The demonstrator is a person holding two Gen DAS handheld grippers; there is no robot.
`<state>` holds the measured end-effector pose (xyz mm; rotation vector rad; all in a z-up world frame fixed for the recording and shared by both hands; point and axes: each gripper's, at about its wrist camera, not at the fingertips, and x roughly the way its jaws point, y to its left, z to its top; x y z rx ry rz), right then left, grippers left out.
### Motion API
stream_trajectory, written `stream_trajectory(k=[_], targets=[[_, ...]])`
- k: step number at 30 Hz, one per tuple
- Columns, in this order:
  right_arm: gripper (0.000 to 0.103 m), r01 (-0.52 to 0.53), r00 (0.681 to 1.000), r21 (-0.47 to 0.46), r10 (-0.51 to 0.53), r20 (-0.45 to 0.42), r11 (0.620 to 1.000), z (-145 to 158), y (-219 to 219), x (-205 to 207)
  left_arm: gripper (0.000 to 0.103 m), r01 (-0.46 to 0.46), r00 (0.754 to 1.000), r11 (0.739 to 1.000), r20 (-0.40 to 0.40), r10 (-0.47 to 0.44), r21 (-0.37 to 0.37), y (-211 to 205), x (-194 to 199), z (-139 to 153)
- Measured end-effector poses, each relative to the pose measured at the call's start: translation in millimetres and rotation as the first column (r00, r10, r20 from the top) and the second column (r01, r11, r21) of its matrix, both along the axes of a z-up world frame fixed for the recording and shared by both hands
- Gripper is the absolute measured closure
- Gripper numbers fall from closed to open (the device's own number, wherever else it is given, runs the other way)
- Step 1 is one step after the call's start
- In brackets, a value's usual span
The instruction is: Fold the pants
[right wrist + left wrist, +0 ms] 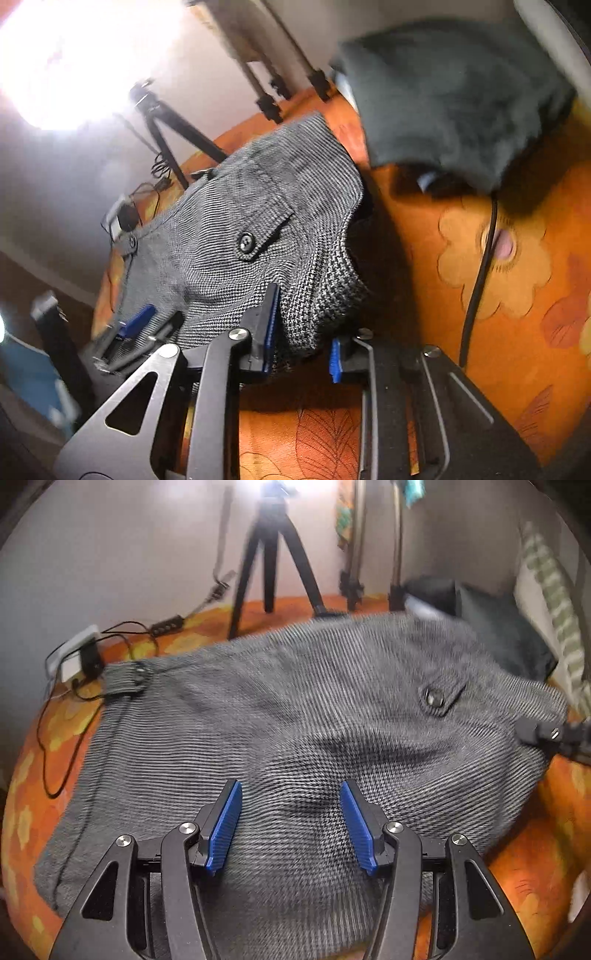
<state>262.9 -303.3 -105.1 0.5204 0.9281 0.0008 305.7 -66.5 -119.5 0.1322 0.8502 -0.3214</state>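
Observation:
Grey woven pants lie folded on an orange floral bedspread, with a buttoned pocket flap on top. My left gripper hovers just over the near part of the pants, jaws open, blue pads apart and empty. In the right wrist view the pants hang over a lifted corner. My right gripper is at that corner with the cloth edge between its open blue pads. The left gripper also shows in the right wrist view.
A black tripod and further stand legs stand at the back. A power strip with cables lies at the left. A dark folded garment lies beside the pants. A black cable crosses the bedspread.

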Motion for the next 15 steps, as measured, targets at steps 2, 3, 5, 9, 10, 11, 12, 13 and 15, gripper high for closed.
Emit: stream_trajectory(k=[2, 3, 5, 9, 10, 11, 12, 13, 15], targets=[[0.083, -0.012, 1.0, -0.03, 0.013, 0.016, 0.999, 9.1, 5.5, 1.0, 0.049, -0.009, 1.0, 0.999, 0.011, 0.01, -0.052, 14.0, -9.2, 11.8], [0.084, -0.015, 1.0, -0.037, 0.016, 0.024, 0.999, 13.4, 7.1, 1.7, 0.049, -0.01, 1.0, 0.998, 0.016, 0.011, -0.068, 18.8, -13.0, 14.7], [0.085, -0.024, 0.999, -0.049, 0.026, 0.04, 0.998, 21.1, 9.9, 2.9, 0.049, 0.0, 1.0, 0.999, 0.015, 0.001, -0.045, 23.5, -19.0, 10.7], [0.087, -0.056, 0.995, -0.108, 0.065, 0.08, 0.993, 40.2, 25.1, 5.4, 0.049, 0.004, 0.998, 1.0, -0.066, -0.005, -0.012, 27.3, -17.7, -16.8], [0.087, -0.068, 0.992, -0.13, 0.08, 0.094, 0.989, 46.3, 30.9, 4.7, 0.049, 0.005, 0.998, 1.0, -0.066, -0.006, -0.017, 28.5, -18.4, -14.7], [0.087, -0.074, 0.991, -0.142, 0.088, 0.101, 0.987, 50.2, 34.4, 4.2, 0.049, 0.003, 0.998, 0.999, -0.063, -0.005, -0.035, 33.4, -19.4, -6.2], [0.088, -0.081, 0.989, -0.159, 0.1, 0.113, 0.984, 56.0, 39.6, 4.3, 0.049, -0.004, 0.999, 0.999, -0.053, 0.001, -0.053, 37.3, -20.5, 0.1], [0.088, -0.089, 0.986, -0.177, 0.112, 0.123, 0.98, 61.4, 44.8, 5.1, 0.049, -0.026, 0.999, 0.996, -0.034, 0.023, -0.087, 49.1, -20.9, 12.9], [0.088, -0.101, 0.982, -0.205, 0.13, 0.136, 0.974, 70.1, 55.9, 8.0, 0.049, -0.078, 0.997, 0.989, -0.02, 0.076, -0.128, 73.7, -19.8, 29.1]])
